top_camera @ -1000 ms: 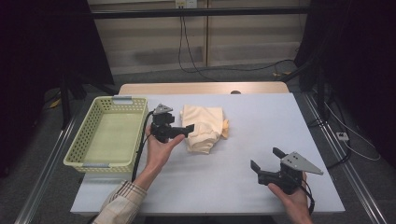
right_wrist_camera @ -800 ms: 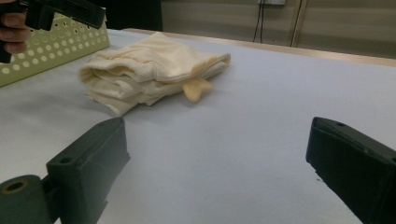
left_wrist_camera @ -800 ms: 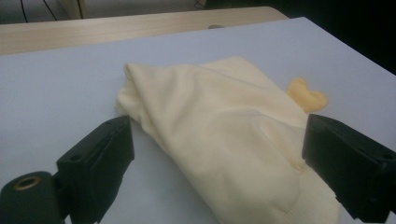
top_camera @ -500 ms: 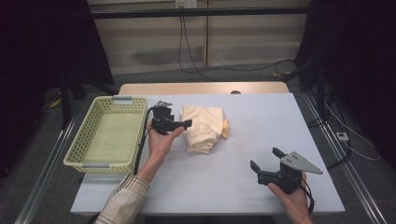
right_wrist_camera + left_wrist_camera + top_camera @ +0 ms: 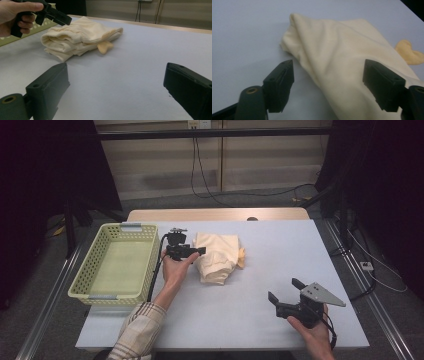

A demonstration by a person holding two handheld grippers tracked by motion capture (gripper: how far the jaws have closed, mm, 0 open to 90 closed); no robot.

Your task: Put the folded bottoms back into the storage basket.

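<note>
Since the earlier frame the left gripper (image 5: 200,251) has shifted right from beside the basket to the near-left edge of the folded cream cloth (image 5: 217,256), and its jaws have just been closing, with a fold of that cloth between them but not yet pinched; in the left gripper view the left gripper (image 5: 328,83) stands part-way open, one jaw over bare table and the other over the fabric, the cream cloth (image 5: 347,57) rising as a rumpled ridge between them. The cloth lies loosely folded on the pale tabletop (image 5: 280,250) a little left of centre, with a small yellow-orange tab (image 5: 242,258) sticking out at its right side; the right gripper view shows the cream cloth (image 5: 80,37) as stacked layers with that tab (image 5: 105,46) pointing toward the camera; the left hand (image 5: 15,17) holds its gripper at the cloth's far corner. Just left of the hand sits a pale green perforated basket (image 5: 142,227), nothing in it. Well apart, near the table's front right, the right gripper (image 5: 282,290) is held low in the right hand (image 5: 312,335), jaws spread wide over bare table; the right gripper (image 5: 116,82) has nothing between its jaws.
</note>
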